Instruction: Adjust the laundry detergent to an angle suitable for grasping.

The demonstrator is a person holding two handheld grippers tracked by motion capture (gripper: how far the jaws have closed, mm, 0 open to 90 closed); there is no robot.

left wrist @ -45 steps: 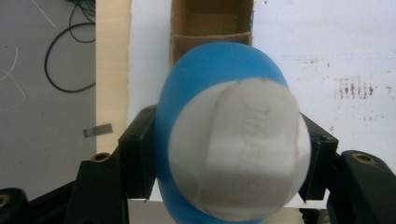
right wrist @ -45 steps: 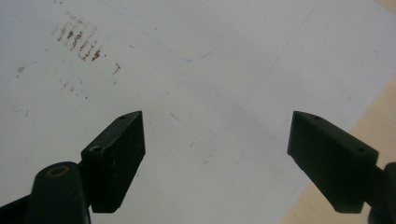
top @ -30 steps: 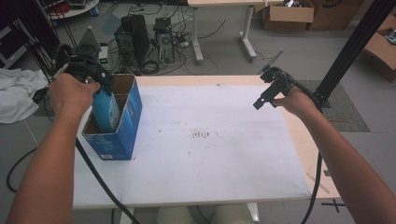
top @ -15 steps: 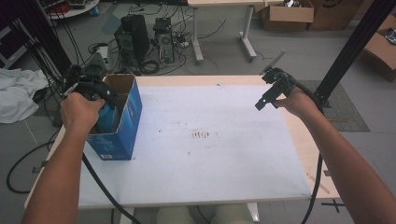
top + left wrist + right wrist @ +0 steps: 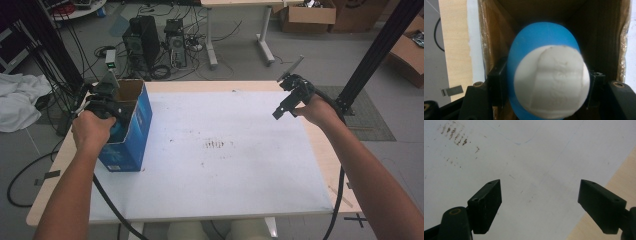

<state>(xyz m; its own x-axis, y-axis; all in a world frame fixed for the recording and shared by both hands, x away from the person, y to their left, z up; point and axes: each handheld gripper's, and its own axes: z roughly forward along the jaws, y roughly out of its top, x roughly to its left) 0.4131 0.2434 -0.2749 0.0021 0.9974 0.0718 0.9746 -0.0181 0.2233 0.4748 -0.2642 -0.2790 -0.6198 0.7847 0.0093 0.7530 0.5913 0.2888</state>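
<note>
While the left gripper (image 5: pixel 544 82) reaches down into the open top of the one blue cardboard box (image 5: pixel 131 131), its two black jaws are pinched against the sides of a single blue bottle with a white end (image 5: pixel 547 82), one jaw on each flank of it. In the left gripper view the bottle sits inside the box, with brown cardboard walls rising on both sides and the white end facing the camera. In the high view the left hand (image 5: pixel 92 129) wraps the gripper at the box's near rim, and the box stands upright at the left edge of the white sheet (image 5: pixel 225 165) that covers most of the one wooden table (image 5: pixel 65 165); the bottle is in that box, held and not resting loose as far as can be told. The right gripper (image 5: pixel 539 205) is held well apart at the far right side of the table, its two jaws spread wide with nothing between them, pointed down at bare white sheet with the wooden edge showing at the lower right of its view. One patch of small brown marks (image 5: pixel 216 145) lies near the middle of the sheet. On the floor beyond the table stand two dark computer towers (image 5: pixel 142 42) among loose cables.
</note>
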